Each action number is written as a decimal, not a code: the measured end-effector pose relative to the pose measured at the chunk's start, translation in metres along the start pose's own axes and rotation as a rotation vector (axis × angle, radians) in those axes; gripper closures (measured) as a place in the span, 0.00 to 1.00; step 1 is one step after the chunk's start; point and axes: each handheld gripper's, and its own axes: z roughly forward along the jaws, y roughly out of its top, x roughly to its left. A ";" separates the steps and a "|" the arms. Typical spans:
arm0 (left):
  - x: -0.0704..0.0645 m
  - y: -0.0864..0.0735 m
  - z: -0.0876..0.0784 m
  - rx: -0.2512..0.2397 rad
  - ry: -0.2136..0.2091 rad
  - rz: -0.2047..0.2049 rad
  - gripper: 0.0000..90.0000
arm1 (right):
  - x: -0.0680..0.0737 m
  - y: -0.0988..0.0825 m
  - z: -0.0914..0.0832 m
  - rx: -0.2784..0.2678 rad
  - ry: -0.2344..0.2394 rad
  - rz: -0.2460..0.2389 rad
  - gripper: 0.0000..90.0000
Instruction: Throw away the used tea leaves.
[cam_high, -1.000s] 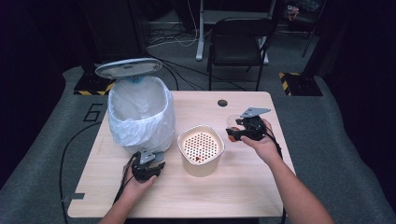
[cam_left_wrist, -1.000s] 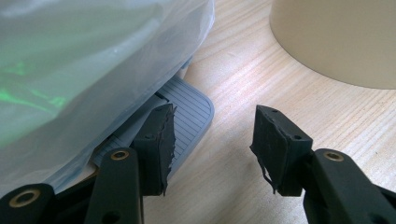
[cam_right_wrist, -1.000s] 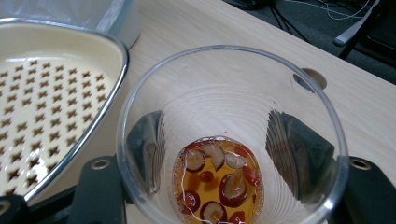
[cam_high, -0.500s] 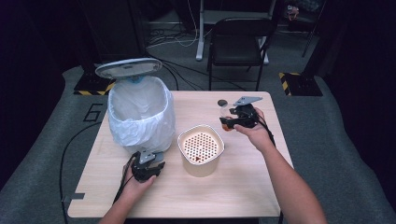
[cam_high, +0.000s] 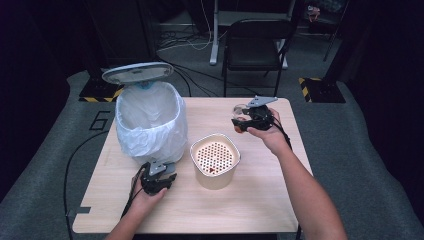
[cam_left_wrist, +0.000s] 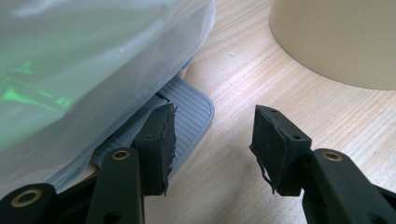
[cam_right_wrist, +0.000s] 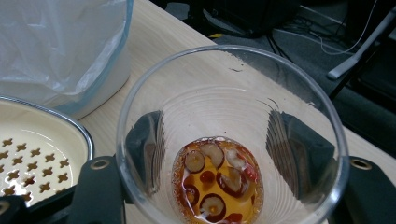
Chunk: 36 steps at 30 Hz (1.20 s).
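My right gripper (cam_high: 246, 120) is shut on a clear plastic cup (cam_right_wrist: 233, 116), held above the table behind a cream container (cam_high: 215, 161). In the cup's bottom lie orange liquid and sliced fruit bits (cam_right_wrist: 215, 183). The container has a perforated strainer insert (cam_right_wrist: 28, 154). My left gripper (cam_high: 159, 181) rests low at the foot of a white bin (cam_high: 150, 122) lined with a plastic bag, lid (cam_high: 137, 73) raised. In the left gripper view its jaws stand apart with nothing between them (cam_left_wrist: 212, 135); the left jaw sits beside the bin's grey ribbed pedal (cam_left_wrist: 189, 108).
The wooden table (cam_high: 260, 200) has bare room at the front right. A black chair (cam_high: 255, 45) stands behind the table's far edge. Cables trail from both grippers; one runs off the table's left side.
My right gripper has carried the cup left and farther back, from beside the cream container to behind it. The left hand has stayed put at the bin's foot.
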 end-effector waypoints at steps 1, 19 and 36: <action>0.000 0.000 0.000 0.001 -0.002 -0.001 0.55 | 0.001 0.002 0.000 -0.006 -0.001 -0.013 0.41; 0.000 0.000 0.000 -0.004 -0.004 -0.005 0.55 | 0.030 0.023 -0.005 -0.032 0.017 -0.208 0.41; 0.000 0.000 0.001 -0.011 0.004 0.001 0.55 | 0.070 0.042 -0.021 -0.085 0.013 -0.426 0.42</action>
